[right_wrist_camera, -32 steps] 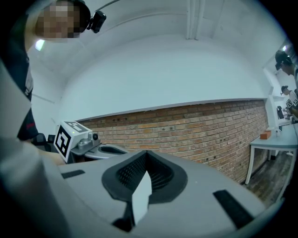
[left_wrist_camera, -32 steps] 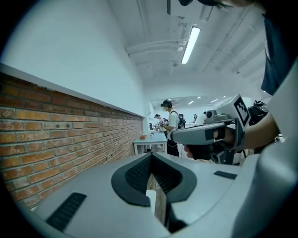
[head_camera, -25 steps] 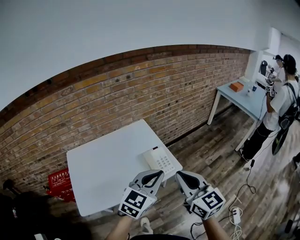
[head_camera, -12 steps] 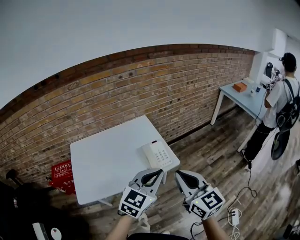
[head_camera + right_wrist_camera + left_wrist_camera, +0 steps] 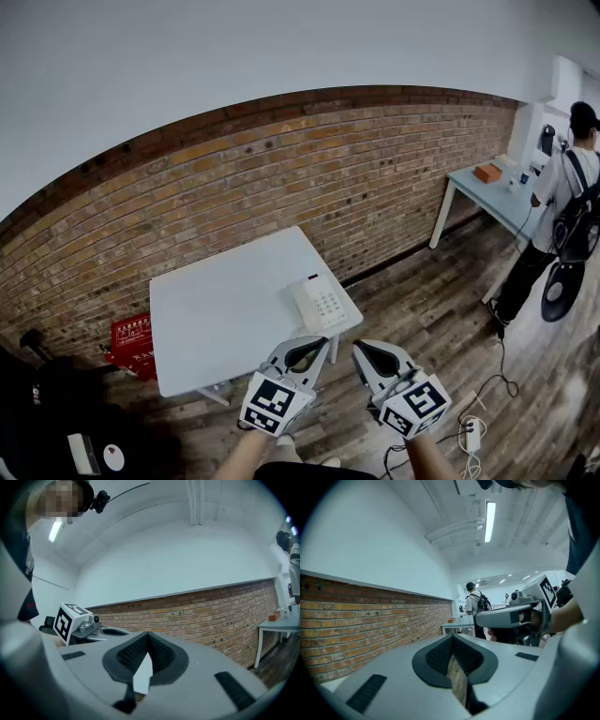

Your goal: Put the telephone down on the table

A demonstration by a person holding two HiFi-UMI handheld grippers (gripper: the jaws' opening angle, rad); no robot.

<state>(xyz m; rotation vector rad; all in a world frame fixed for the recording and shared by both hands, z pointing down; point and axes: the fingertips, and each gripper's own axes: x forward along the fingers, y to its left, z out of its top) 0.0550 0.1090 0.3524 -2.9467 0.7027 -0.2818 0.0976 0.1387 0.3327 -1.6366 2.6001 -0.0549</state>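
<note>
White table by a brick wall, telephone on it, both grippers short of it

The table (image 5: 211, 319) stands on a wood floor (image 5: 422, 300) against the brick wall (image 5: 244, 178), which gives way to white wall higher up. The telephone (image 5: 319, 305) lies flat on the table near its right front corner, keypad up. The left gripper (image 5: 313, 346) and right gripper (image 5: 366, 350) are side by side off the near edge, each with its jaws pressed together and nothing between them. A red crate (image 5: 131, 336) sits on the floor by the table's left end; I cannot tell what is in it. Far right, a second table (image 5: 483, 199) carries an orange box (image 5: 487, 172), and a person (image 5: 558, 211) with a backpack stands beside it. Cables and a white plug block (image 5: 472, 433) lie on the floor.
</note>
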